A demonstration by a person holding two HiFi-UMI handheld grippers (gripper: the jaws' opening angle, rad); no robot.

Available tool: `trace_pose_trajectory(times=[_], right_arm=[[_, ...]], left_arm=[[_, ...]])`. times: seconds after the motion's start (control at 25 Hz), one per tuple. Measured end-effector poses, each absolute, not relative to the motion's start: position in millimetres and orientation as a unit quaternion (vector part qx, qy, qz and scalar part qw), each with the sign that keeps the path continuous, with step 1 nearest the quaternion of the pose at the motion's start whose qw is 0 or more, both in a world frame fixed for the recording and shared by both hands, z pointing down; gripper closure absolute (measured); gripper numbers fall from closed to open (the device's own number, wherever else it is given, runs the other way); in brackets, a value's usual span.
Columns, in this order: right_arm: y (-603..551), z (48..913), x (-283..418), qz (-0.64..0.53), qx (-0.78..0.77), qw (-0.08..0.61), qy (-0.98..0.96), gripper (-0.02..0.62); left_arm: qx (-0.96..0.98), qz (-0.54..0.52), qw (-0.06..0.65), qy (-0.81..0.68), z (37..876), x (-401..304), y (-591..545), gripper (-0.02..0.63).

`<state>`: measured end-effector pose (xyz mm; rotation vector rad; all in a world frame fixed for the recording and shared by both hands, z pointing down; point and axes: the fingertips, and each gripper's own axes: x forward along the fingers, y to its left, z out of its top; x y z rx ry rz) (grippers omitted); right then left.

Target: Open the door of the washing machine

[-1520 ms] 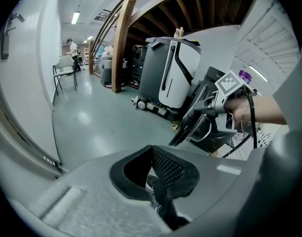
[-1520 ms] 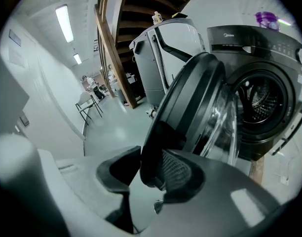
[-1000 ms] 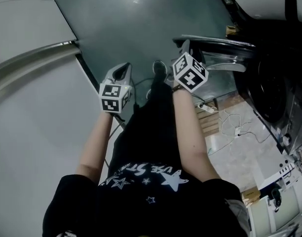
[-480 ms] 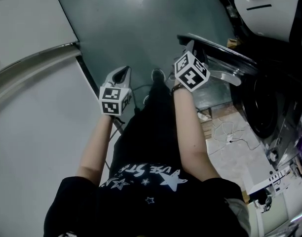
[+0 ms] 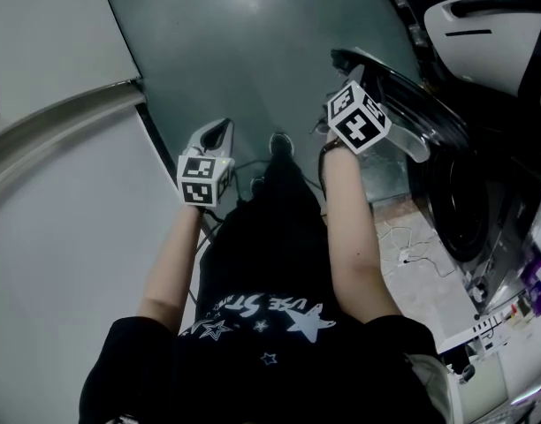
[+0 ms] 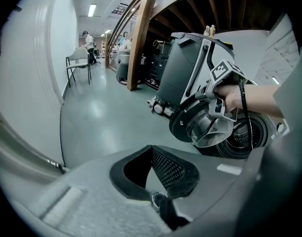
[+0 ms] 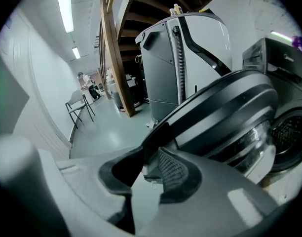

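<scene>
Right gripper (image 7: 147,168) jaws, just now closing, pinch the door (image 7: 225,117) rim; left gripper (image 6: 150,169) jaws gape, empty.

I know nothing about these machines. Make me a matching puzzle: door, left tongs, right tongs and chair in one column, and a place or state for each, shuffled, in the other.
1 door
2 left tongs
3 right tongs
4 chair

A far off, by the white wall
B jaws apart, nothing between them
C standing open
D the door's rim between its jaws

Pairs: 1-C, 2-B, 3-D, 4-A.
The right tongs' jaws have just been closing on that rim.
</scene>
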<state>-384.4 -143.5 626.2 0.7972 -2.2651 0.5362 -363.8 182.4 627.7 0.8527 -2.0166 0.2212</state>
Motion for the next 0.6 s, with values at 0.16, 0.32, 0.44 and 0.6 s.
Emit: trace_pose_trajectory(times=[0.16, 0.32, 0.44, 0.6], right_arm=[[-151.1, 621.4, -386.0, 0.197, 0.306, 0.330, -0.871, 0.495], [-143.4, 611.0, -378.0, 0.186, 0.301, 0.327, -0.876, 0.494], [-127.4, 599.5, -366.0, 0.185, 0.297, 0.320, -0.880, 0.495], [-104.2, 580.4, -338.8, 0.192, 0.298, 0.312, -0.881, 0.495]], left_arm=[[0.349, 0.092, 0.447, -0.819, 628.0, -368.3, 183.0, 0.595], [0.349, 0.081, 0.433, -0.827, 617.7, -368.2, 188.1, 0.595], [0.360, 0.082, 0.425, -0.827, 609.9, -356.8, 197.8, 0.595], [0.373, 0.084, 0.410, -0.828, 591.3, -336.3, 215.0, 0.595]])
